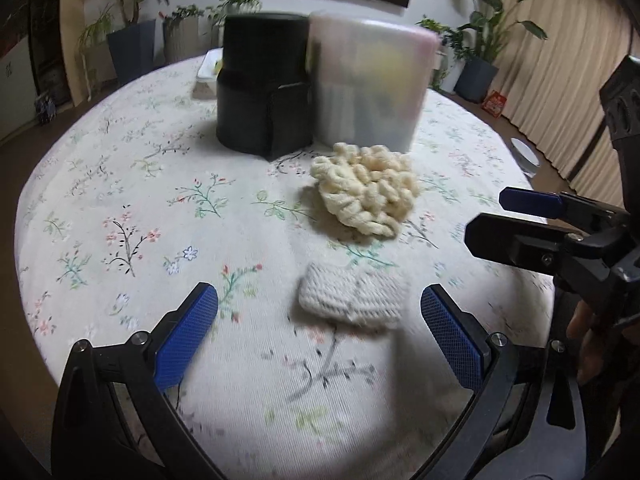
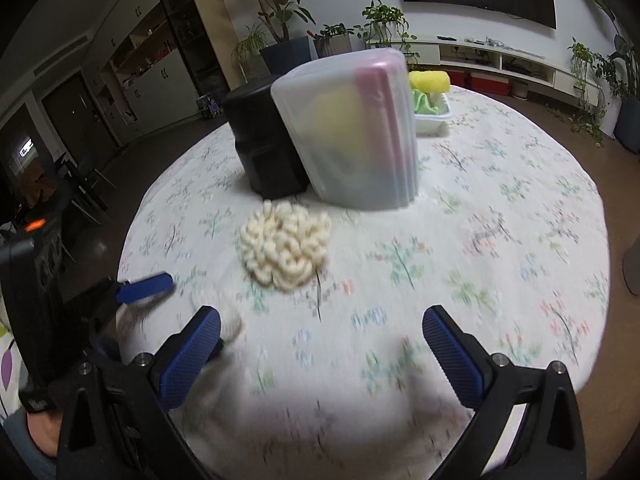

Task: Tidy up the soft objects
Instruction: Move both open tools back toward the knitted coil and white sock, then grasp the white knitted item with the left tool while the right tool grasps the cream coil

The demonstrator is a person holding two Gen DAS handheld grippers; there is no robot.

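Blue-padded fingers of both grippers hung spread over a floral tablecloth, nothing held.

Nearest the left wrist camera, the left gripper (image 1: 319, 320) was released, its jaws wide apart and flanking a small grey-white knitted piece (image 1: 354, 295) that lay flat on the tablecloth (image 1: 120, 208); whether the pads touched it could not be told through the blur. Beyond it sat a cream chunky-yarn bundle (image 1: 366, 186), apart from the knit and just in front of a translucent plastic container (image 1: 366, 84) standing beside a black cylindrical container (image 1: 262, 84). The right gripper (image 2: 321, 344) was likewise spread and empty, above bare cloth. Behind the containers, a white tray (image 2: 434, 118) held yellow and green soft items.
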